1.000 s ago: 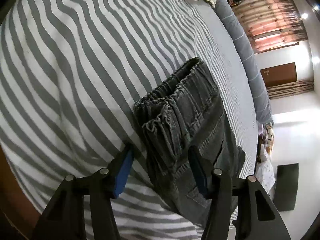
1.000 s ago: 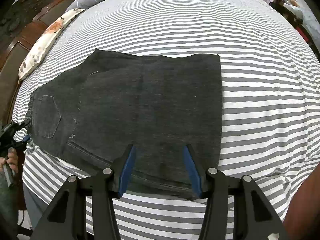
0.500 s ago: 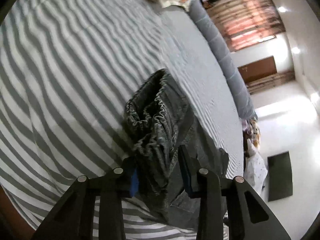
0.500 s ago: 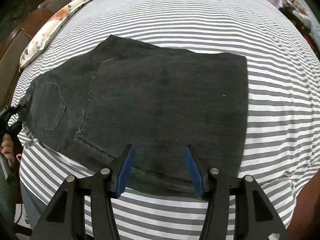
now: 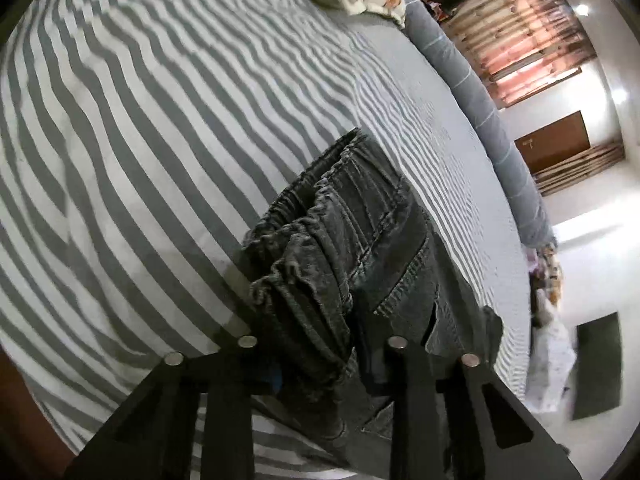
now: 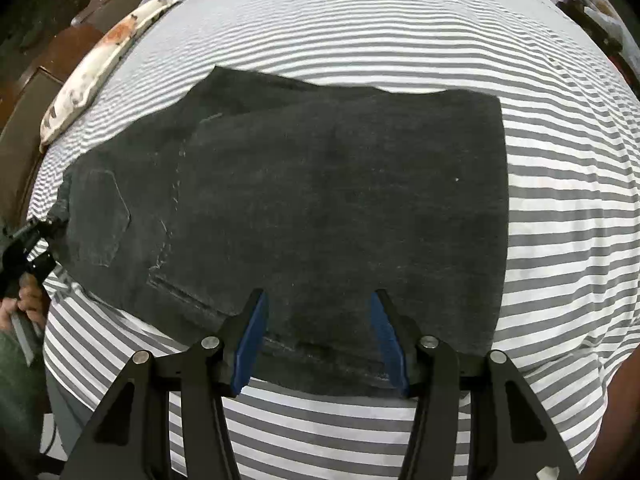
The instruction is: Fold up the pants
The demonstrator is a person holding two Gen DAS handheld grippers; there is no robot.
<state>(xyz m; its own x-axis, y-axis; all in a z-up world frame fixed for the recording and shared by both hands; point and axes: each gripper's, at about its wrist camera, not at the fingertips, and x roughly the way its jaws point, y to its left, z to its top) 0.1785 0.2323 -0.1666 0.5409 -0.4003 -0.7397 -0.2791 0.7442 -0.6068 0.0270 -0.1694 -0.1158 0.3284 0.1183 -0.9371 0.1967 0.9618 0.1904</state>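
Dark grey denim pants [image 6: 320, 200] lie folded on a grey-and-white striped bed [image 6: 400, 28], waist at the left with a back pocket showing. My left gripper [image 5: 320, 364] is shut on the bunched elastic waistband [image 5: 320, 248], which fills the gap between its fingers. It also shows at the left edge of the right wrist view [image 6: 30, 248], gripping the waist end. My right gripper [image 6: 320, 336] is open, its blue pads straddling the near edge of the pants without clamping them.
A floral pillow [image 6: 96, 68] lies at the bed's far left by a wooden headboard [image 6: 48, 60]. A grey bolster [image 5: 480, 112] runs along the bed's far side. A dark mat [image 5: 596, 364] lies on the floor beyond.
My left gripper has closed on the waistband, which it straddled open a second ago. My right gripper has edged closer over the pants' near edge, still open.
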